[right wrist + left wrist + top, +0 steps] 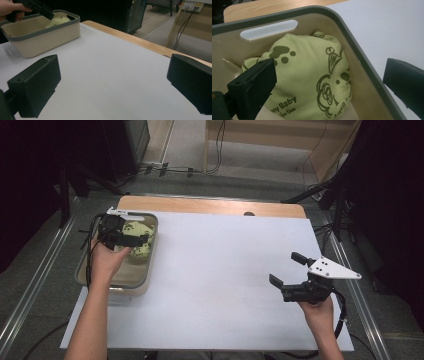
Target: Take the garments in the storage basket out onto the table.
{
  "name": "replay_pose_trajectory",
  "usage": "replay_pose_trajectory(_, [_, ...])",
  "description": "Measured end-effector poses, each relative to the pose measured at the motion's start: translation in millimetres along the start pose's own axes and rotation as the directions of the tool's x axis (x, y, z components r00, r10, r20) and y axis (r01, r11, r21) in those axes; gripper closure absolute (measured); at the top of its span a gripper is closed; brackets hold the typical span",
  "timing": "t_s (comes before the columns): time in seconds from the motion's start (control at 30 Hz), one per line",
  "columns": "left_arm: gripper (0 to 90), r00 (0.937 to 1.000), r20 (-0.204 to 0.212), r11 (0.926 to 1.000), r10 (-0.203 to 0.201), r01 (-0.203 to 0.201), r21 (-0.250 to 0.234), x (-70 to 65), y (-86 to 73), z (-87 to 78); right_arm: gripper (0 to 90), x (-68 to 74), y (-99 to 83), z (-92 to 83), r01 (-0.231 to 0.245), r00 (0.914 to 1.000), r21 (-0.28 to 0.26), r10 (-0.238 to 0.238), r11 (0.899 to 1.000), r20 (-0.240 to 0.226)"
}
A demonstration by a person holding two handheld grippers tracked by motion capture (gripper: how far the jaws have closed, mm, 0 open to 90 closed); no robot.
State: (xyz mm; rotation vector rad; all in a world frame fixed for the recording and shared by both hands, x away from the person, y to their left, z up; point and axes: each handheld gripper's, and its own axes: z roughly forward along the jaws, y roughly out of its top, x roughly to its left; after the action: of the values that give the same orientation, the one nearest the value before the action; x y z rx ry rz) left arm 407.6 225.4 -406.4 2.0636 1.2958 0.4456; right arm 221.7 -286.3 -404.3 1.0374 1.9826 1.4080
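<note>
A light green cloth (pixel 138 236) printed with dark green cartoon figures and the words "Baby" lies bunched in a beige bin (pixel 148 272) with a grey rim at the table's left. My left gripper (pixel 134 243) hangs open just above the cloth, inside the bin. In the left gripper view the cloth (pixel 312 70) lies between and below the spread jaws, and the bin rim (pixel 352 40) runs past on the right. My right gripper (pixel 287 268) stands open over the bare white sheet at the right, holding nothing. The right gripper view shows the bin (pixel 42 40) and cloth (pixel 58 21) far off.
A white sheet (pixel 225 270) covers most of the wooden table (pixel 210 205). Metal rails run along both sides of the table. Cables lie on the floor beyond the far edge. The bin has a handle slot (pixel 269 29) in its far wall.
</note>
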Motion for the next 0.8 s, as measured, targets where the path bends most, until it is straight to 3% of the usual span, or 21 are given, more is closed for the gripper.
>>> replay_pose_trajectory(0.17, [0.0, 0.9999, -0.003, 0.9999, -0.01, 0.01, 0.014, 2.0, 1.4, 4.6, 0.0, 0.7, -0.5, 1.0, -0.002, 1.0, 0.003, 0.002, 1.0, 0.003])
replay_pose_trajectory(0.43, [0.0, 0.9979, -0.05, 0.9982, -0.041, 0.044, 0.042, 7.1, 3.6, 10.7, 0.0, 0.5, -0.5, 0.9, -0.005, 1.0, 0.005, 0.005, 1.0, -0.001])
replay_pose_trajectory(0.8, [0.0, 0.9932, -0.081, 0.9893, -0.083, 0.092, 0.113, 11.5, 2.0, 26.7, 0.0, 3.1, -1.2, 5.8, 0.003, 0.9998, 0.019, -0.003, 1.0, -0.018])
